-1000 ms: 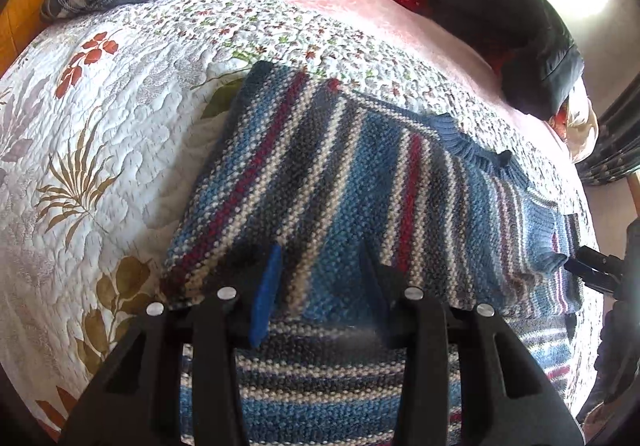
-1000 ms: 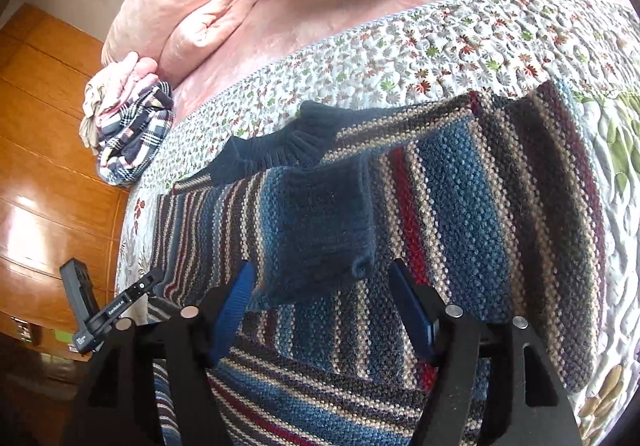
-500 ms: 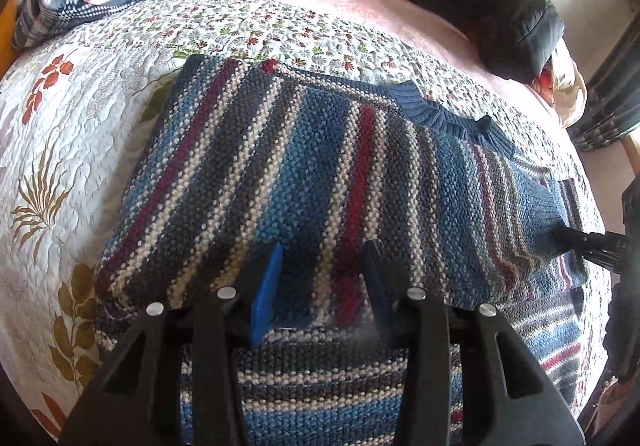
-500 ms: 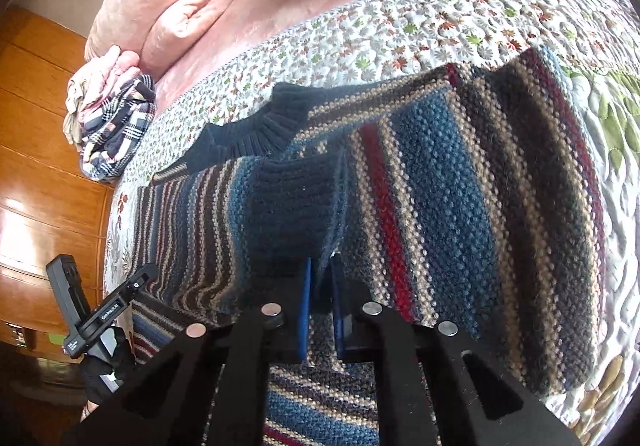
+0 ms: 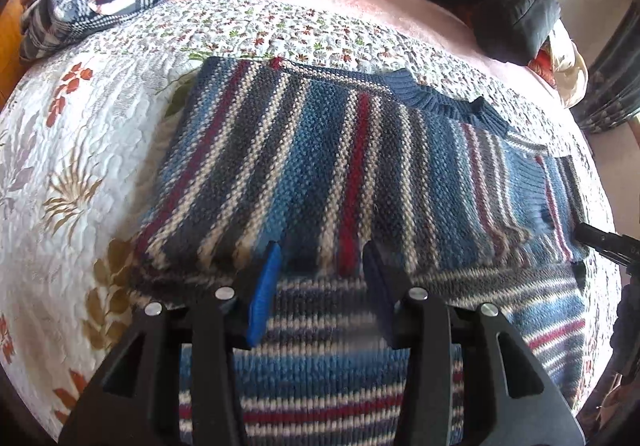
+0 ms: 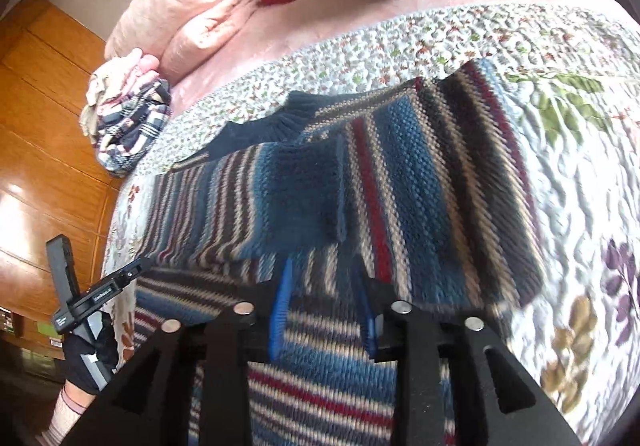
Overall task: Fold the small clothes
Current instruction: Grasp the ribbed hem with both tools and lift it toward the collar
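Striped knit sweater (image 5: pixel 320 173) lies flat on the floral quilt (image 5: pixel 80 149), filling the centre of both views, collar (image 5: pixel 436 101) toward the upper right of the left wrist view. Left gripper (image 5: pixel 320 278), lower centre, stands with jaws apart at the near folded edge, holding nothing. Right gripper (image 6: pixel 324 282), lower centre of its view, is likewise spread and empty just below the folded-in sleeve (image 6: pixel 296 197). Handling estimate: thick, soft, limp, non-slippery. Pinch doubled edges or the ribbed cuff; a single layer would probably stretch.

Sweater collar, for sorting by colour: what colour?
Dark navy blue ribbed collar, clearest in left wrist view.
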A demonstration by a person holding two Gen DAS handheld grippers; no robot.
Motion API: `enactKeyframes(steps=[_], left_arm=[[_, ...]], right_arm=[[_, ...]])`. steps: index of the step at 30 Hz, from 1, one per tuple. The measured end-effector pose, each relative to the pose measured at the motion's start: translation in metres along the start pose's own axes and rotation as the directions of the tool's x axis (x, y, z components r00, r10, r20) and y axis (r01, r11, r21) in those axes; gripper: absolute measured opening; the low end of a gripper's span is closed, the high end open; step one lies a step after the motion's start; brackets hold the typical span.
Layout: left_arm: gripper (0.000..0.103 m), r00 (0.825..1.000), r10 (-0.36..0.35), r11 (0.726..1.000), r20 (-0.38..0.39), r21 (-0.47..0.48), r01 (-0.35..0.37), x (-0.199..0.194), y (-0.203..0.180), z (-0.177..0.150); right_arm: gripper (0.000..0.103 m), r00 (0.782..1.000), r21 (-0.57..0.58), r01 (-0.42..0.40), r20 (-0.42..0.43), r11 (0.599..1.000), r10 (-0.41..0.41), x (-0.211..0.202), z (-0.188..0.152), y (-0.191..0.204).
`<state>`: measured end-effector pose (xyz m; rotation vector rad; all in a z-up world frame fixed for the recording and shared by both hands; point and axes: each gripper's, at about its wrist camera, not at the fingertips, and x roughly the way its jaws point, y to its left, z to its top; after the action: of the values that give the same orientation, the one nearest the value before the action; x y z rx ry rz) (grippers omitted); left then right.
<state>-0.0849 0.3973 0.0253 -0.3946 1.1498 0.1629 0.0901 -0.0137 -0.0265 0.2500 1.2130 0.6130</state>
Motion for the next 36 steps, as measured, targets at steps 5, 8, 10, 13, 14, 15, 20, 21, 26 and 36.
enactKeyframes(steps=[5, 8, 10, 13, 14, 15, 20, 21, 26, 36], left_arm=[[0.064, 0.998, 0.036, 0.999, -0.044, -0.034, -0.037, -0.058, 0.033, -0.075], [0.064, 0.993, 0.056, 0.995, -0.106, -0.074, -0.064, -0.08, 0.055, -0.123], [0.064, 0.989, 0.056, 0.993, -0.136, -0.1, -0.07, -0.093, 0.069, -0.153], [0.064, 0.982, 0.024, 0.992, -0.185, -0.117, -0.047, -0.1, 0.078, -0.186], [0.064, 0.979, 0.02, 0.993, -0.205, -0.111, -0.044, -0.1, 0.079, -0.195], [0.064, 0.977, 0.022, 0.993, -0.214, -0.105, -0.045, -0.099, 0.078, -0.203], [0.064, 0.968, -0.027, 0.992, -0.249, -0.126, -0.005, -0.091, 0.078, -0.228], [0.064, 0.968, -0.024, 0.993, -0.248, -0.122, -0.007, -0.089, 0.076, -0.231], [0.064, 0.969, -0.018, 0.995, -0.246, -0.104, -0.008, -0.087, 0.07, -0.235], [0.036, 0.965, -0.017, 0.995, -0.26, -0.097, -0.008, -0.091, 0.057, -0.247]], right_arm=[[0.056, 0.998, -0.019, 0.063, -0.026, 0.998, -0.063, -0.07, -0.09, -0.004], [0.057, 0.991, 0.012, 0.108, -0.079, 0.994, -0.107, -0.091, -0.148, -0.014], [0.058, 0.987, 0.033, 0.127, -0.101, 0.991, -0.123, -0.101, -0.179, -0.019], [0.06, 0.987, 0.098, 0.11, -0.13, 0.989, -0.097, -0.105, -0.215, -0.025], [0.06, 0.985, 0.107, 0.115, -0.145, 0.988, -0.099, -0.103, -0.225, -0.025], [0.06, 0.983, 0.111, 0.118, -0.156, 0.987, -0.1, -0.1, -0.232, -0.025], [0.061, 0.976, 0.135, 0.099, -0.205, 0.986, -0.07, -0.081, -0.249, -0.021], [0.061, 0.975, 0.133, 0.095, -0.212, 0.987, -0.065, -0.077, -0.251, -0.019], [0.058, 0.968, 0.137, 0.091, -0.243, 0.986, -0.055, -0.065, -0.258, -0.013], [0.026, 0.961, 0.11, 0.121, -0.261, 0.987, -0.089, -0.063, -0.265, -0.01]])
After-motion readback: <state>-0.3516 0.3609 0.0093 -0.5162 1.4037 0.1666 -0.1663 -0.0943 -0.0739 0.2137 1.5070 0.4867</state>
